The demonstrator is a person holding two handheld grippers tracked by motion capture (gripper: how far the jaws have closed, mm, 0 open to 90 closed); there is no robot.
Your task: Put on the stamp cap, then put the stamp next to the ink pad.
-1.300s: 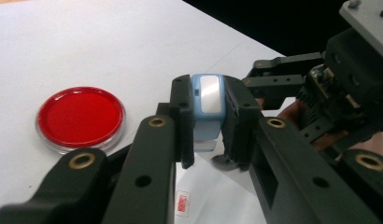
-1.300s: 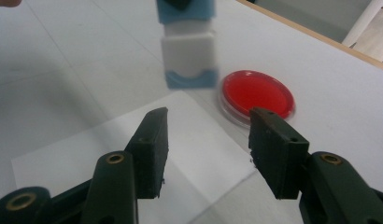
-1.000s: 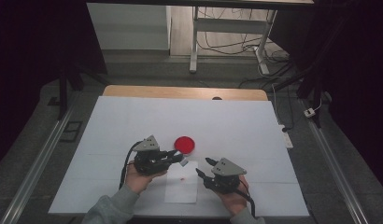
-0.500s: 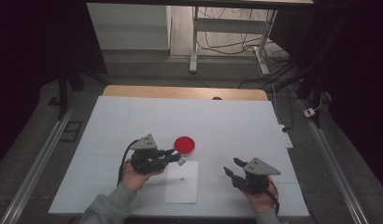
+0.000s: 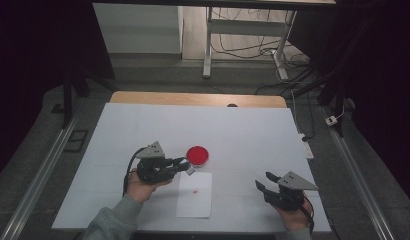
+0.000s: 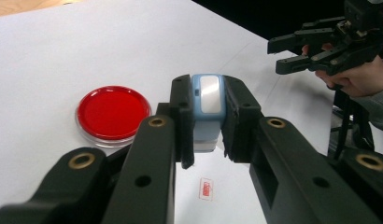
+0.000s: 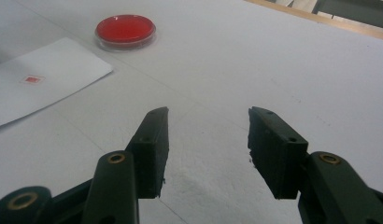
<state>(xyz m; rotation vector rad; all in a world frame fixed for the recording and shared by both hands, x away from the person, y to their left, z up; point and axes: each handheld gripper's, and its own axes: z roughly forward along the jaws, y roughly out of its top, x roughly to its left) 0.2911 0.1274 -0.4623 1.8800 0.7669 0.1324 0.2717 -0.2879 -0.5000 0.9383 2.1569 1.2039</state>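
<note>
In the left gripper view we see the left gripper (image 6: pixel 206 135) clamped on a small blue stamp (image 6: pixel 207 112), its long axis running along the jaws and apparently tilted down toward the white sheet of paper (image 5: pixel 195 194). At two o'clock from it the right gripper (image 5: pixel 267 184) stands part open and empty. Farther, at eleven o'clock of the stamp, the red ink pad (image 6: pixel 113 113) rests on the white table (image 5: pixel 253 135); beyond lie a dim floor and cables.

Left gripper (image 5: pixel 185 166) near the desk's front edge, level, jaws clamped on a small block. Right gripper (image 5: pixel 263 183) by the front right corner, jaws apart, empty.
</note>
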